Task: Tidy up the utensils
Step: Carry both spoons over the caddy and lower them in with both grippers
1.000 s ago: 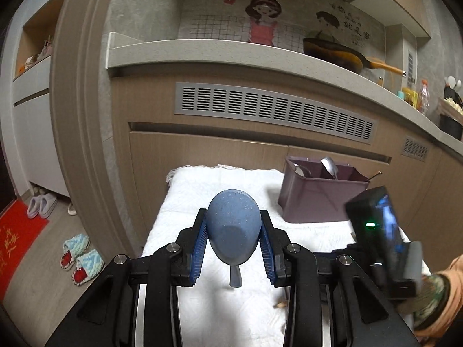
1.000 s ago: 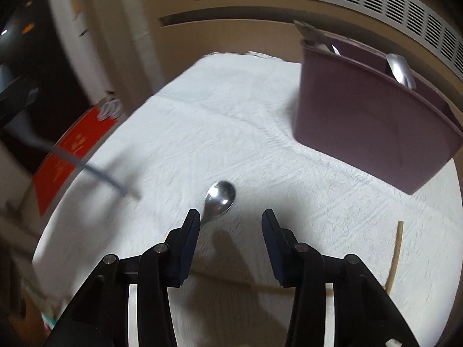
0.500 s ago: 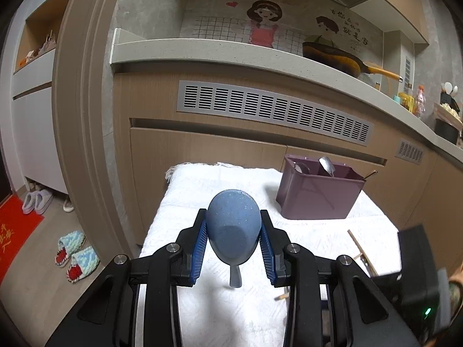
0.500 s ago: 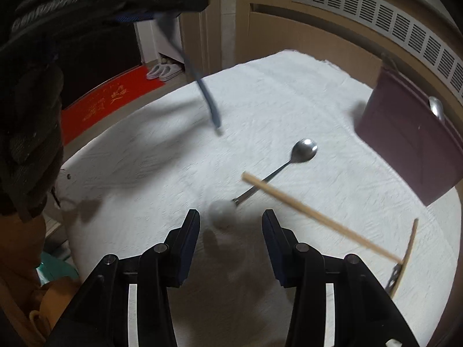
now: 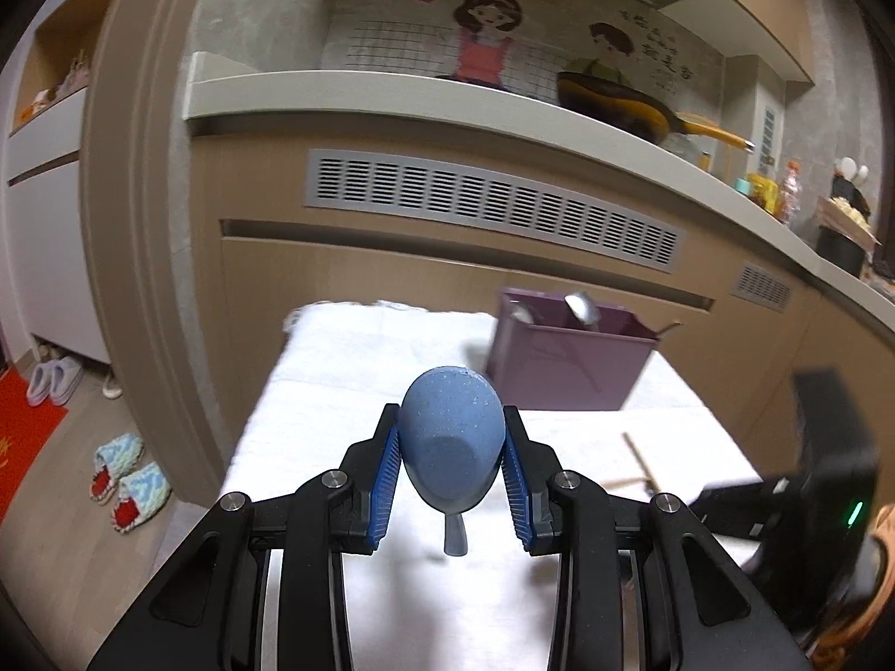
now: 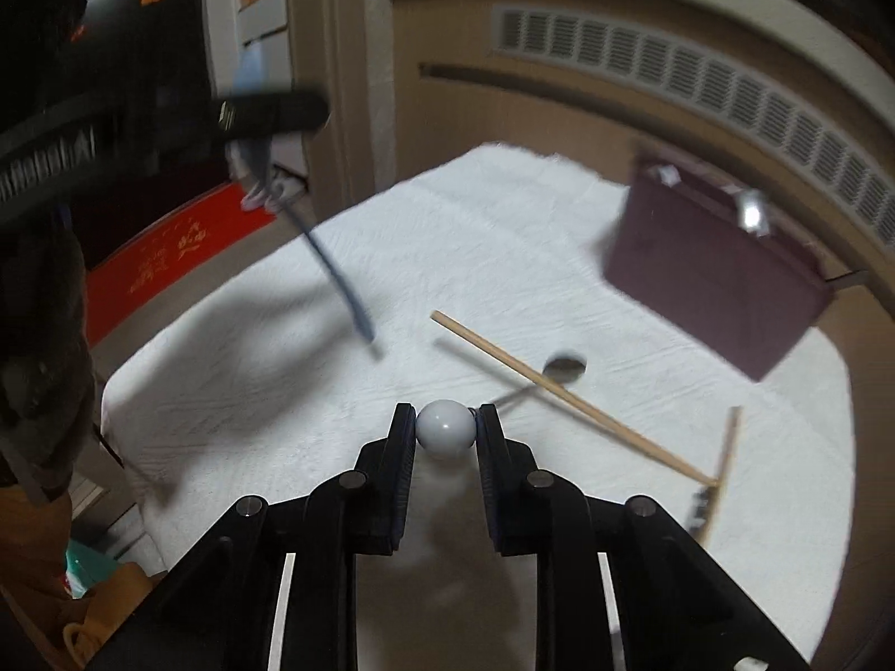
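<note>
Blue spoon (image 5: 452, 442) in left hand-held gripper (image 5: 452, 467)

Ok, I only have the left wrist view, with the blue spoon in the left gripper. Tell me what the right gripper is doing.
Observer: The right gripper is shut on the white ball at the end of the metal spoon.
Operator: Report anything lying on that spoon.
Observer: A chopstick lies across its handle.
Operator: Give me the direction the bowl faces.
Observer: The bowl points toward the purple bin, clearly apart from it.
</note>
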A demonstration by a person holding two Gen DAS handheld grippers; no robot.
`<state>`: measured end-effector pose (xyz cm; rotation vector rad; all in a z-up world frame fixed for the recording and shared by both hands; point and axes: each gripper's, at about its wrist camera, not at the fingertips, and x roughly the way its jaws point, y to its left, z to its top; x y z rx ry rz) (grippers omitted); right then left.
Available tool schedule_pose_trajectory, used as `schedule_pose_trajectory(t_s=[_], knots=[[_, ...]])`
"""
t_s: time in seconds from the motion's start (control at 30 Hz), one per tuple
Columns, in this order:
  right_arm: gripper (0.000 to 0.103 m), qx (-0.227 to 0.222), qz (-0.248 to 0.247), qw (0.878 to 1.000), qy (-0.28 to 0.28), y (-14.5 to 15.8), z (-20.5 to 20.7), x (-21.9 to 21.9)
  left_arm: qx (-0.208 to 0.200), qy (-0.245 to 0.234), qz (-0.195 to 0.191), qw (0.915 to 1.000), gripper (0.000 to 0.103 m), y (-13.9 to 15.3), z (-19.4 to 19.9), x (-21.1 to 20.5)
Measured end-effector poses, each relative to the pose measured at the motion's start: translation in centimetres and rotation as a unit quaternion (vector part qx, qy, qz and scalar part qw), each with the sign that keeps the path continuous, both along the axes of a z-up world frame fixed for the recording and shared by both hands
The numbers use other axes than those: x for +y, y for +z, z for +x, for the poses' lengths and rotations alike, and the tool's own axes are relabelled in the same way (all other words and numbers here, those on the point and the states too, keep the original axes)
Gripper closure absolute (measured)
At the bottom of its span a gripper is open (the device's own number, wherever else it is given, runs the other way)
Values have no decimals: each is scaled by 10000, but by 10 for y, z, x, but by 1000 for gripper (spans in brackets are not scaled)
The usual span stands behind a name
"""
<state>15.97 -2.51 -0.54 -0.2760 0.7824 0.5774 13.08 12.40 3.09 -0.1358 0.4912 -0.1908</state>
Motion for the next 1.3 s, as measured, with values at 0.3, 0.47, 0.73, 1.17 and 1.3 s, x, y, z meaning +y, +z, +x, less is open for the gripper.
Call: schedule_pose_trajectory(t_s=[0.3, 0.47, 0.73, 1.17, 1.3], knots=[[83, -699, 395, 9941, -725, 57, -7, -75, -31, -687, 123, 9976, 68, 22, -8, -60], [83, -776, 430, 9914, -965, 65, -9, -97, 65, -1036, 232, 9943, 68, 27, -11, -88], [83, -636, 990, 9877, -1026, 87, -18, -127, 183, -1113, 529, 9922, 68, 41, -5, -115], [83, -1514, 1861, 9615, -1343, 227, 39, -157, -1056, -868, 777, 9876, 68, 161, 74, -130], [83, -1614, 1875, 9598, -1328, 234, 65, -157, -1135, -887, 803, 9863, 68, 163, 110, -134]])
